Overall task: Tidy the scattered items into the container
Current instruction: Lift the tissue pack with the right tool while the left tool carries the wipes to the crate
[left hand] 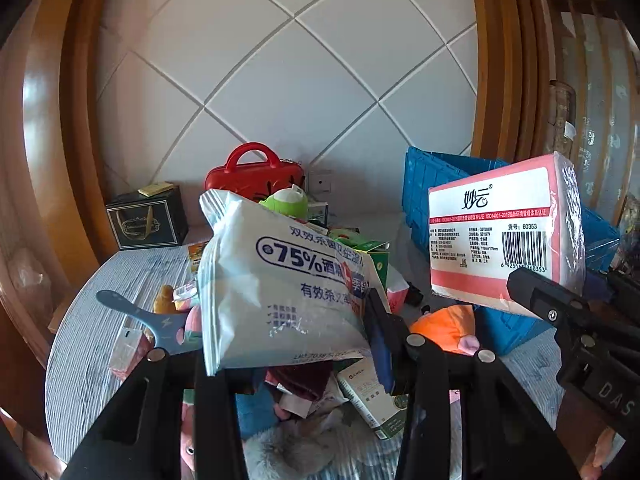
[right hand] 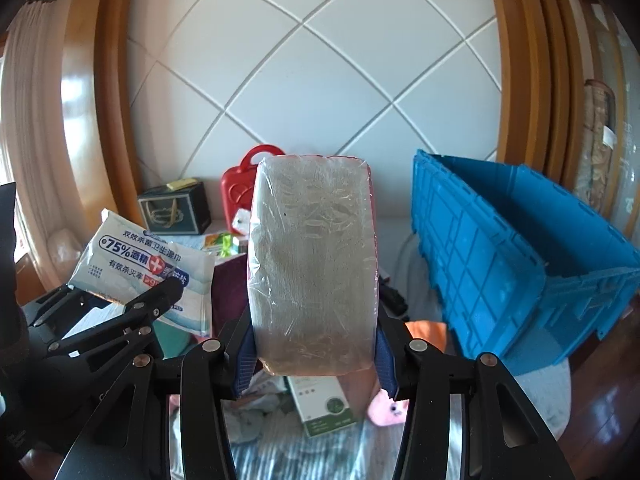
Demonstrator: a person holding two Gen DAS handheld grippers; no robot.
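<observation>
My left gripper (left hand: 292, 344) is shut on a white and blue pack of wet wipes (left hand: 288, 280), held upright above the pile; the pack and gripper also show at the left of the right wrist view, wet wipes (right hand: 140, 264). My right gripper (right hand: 314, 344) is shut on a pink tissue pack (right hand: 314, 264) wrapped in clear film, its labelled side visible in the left wrist view, tissue pack (left hand: 504, 236). The blue plastic crate (right hand: 520, 264) stands open to the right on the bed, crate (left hand: 432, 184).
Scattered items lie on the striped bedding (left hand: 104, 304): a green and white box (right hand: 324, 408), an orange plush (left hand: 444, 328), a pink plush (right hand: 384, 404), a dark fan (left hand: 136, 312). A red case (left hand: 256, 172) and a black box (left hand: 148, 220) stand by the tiled headboard.
</observation>
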